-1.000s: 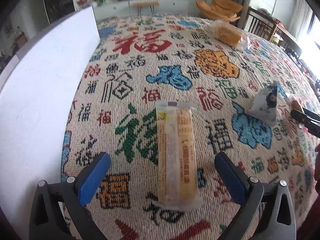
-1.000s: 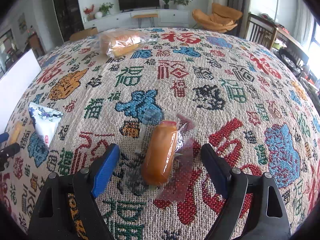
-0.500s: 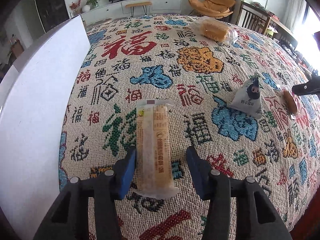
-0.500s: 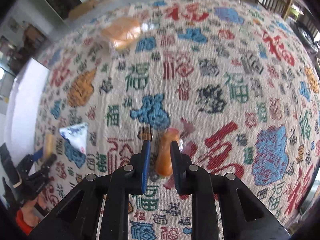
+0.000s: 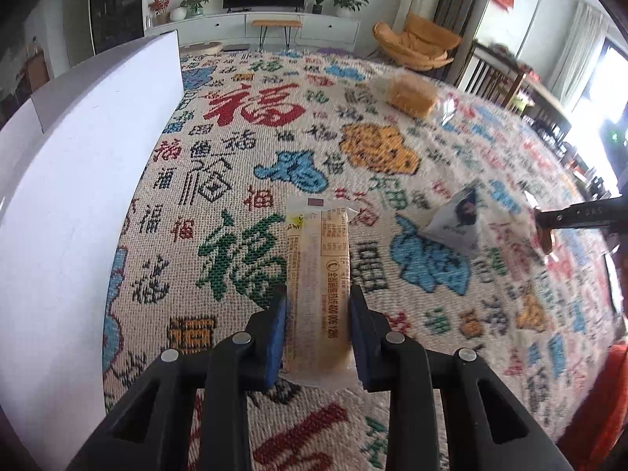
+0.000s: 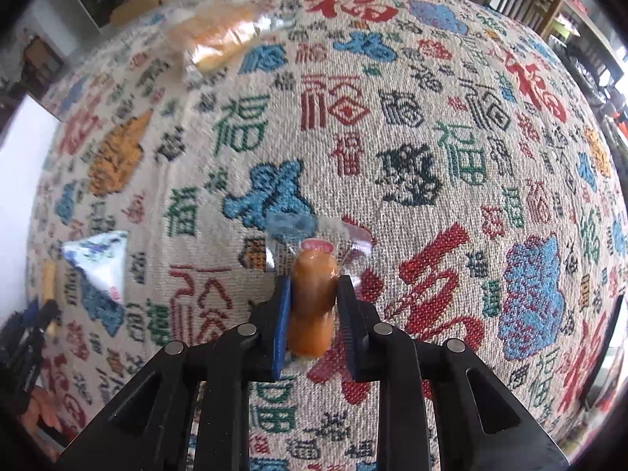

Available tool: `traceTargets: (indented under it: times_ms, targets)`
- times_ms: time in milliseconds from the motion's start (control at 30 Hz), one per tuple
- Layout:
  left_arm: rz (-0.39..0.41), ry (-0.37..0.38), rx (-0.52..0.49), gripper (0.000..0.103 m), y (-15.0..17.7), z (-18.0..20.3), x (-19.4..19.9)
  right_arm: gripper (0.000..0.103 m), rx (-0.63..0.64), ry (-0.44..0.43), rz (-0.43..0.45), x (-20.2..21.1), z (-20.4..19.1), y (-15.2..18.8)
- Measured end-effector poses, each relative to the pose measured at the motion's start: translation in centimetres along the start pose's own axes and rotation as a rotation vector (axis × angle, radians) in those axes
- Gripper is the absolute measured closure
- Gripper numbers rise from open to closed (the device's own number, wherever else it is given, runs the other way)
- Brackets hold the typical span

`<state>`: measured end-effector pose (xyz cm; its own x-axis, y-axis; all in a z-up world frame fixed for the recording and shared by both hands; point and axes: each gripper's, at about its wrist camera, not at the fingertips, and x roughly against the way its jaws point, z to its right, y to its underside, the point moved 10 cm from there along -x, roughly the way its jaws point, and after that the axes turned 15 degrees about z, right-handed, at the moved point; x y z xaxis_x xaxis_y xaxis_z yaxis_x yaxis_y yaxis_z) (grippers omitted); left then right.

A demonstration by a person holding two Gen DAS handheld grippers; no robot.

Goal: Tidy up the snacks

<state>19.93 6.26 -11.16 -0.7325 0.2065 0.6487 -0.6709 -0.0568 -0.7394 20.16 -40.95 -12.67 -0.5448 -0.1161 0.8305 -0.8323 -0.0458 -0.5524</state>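
**Both grippers close on a snack each**

The left wrist view shows the left gripper (image 5: 318,329) with its fingers (image 5: 274,333) narrowing onto a long biscuit pack (image 5: 317,274), pads pressed against its sides. A white board (image 5: 78,196) runs along the left edge of the patterned cloth (image 5: 243,149) on the counter, and only this view shows the room behind it. A bagged bread (image 5: 410,96) lies far off, and a triangular packet (image 5: 457,218) sits to the right.

The right wrist view alone shows the right gripper (image 6: 314,306), its fingers still drawing together and already clamping an orange sausage (image 6: 314,306) in a clear wrapper. The packet (image 6: 100,263) appears at the left there, the bread (image 6: 219,39) blurred at the top.

No basket or box shows in either view.
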Motion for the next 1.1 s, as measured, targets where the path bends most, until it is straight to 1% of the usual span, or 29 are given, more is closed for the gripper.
traceTargets:
  times_ms: [100, 200, 300, 400, 467, 533, 633, 733, 800, 867, 933, 1000, 1067, 1100]
  targets:
    - [0.033, 0.041, 0.044, 0.074, -0.8, 0.4, 1.6, 0.080, -0.016, -0.038, 0.026, 1.9, 0.2, -0.3]
    - [0.065, 0.080, 0.109, 0.074, -1.8, 0.5, 3.2, 0.080, -0.031, -0.079, 0.054, 3.7, -0.2, -0.9]
    - [0.105, 0.104, 0.147, 0.074, -3.1, 0.4, 5.0, 0.080, -0.021, -0.124, 0.099, 5.9, -1.4, -2.4]
    - [0.149, 0.115, 0.162, 0.074, -4.5, 0.2, 7.1, 0.080, 0.003, -0.155, 0.148, 8.3, -2.8, -3.2]
    - [0.182, 0.126, 0.184, 0.074, -5.7, -0.1, 8.7, 0.080, 0.039, -0.175, 0.194, 9.8, -4.1, -4.2]
    - [0.223, 0.141, 0.218, 0.074, -7.2, -0.8, 11.0, 0.080, 0.086, -0.206, 0.246, 11.6, -6.3, -5.0]
    - [0.294, 0.145, 0.253, 0.074, -9.5, -2.9, 14.7, 0.080, 0.143, -0.296, 0.312, 15.3, -10.7, -5.9]
    - [0.358, 0.104, 0.276, 0.074, -11.5, -6.3, 18.5, 0.080, 0.197, -0.416, 0.363, 19.0, -16.5, -6.5]
    - [0.390, 0.064, 0.297, 0.074, -12.3, -8.9, 20.7, 0.080, 0.221, -0.517, 0.379, 21.2, -21.1, -6.7]
    - [0.416, 0.004, 0.316, 0.074, -12.7, -12.1, 22.6, 0.080, 0.239, -0.615, 0.365, 22.5, -25.6, -6.6]
    - [0.423, -0.065, 0.329, 0.074, -12.7, -15.0, 23.9, 0.079, 0.265, -0.699, 0.345, 23.4, -30.4, -6.1]
    - [0.420, -0.128, 0.354, 0.074, -12.2, -17.9, 25.1, 0.079, 0.296, -0.767, 0.324, 23.7, -35.2, -5.3]
    - [0.410, -0.189, 0.375, 0.074, -11.4, -20.3, 25.9, 0.079, 0.323, -0.811, 0.310, 23.7, -39.0, -4.6]
    - [0.406, -0.227, 0.385, 0.071, -10.9, -21.4, 26.3, 0.075, 0.333, -0.825, 0.298, 23.5, -40.5, -4.1]
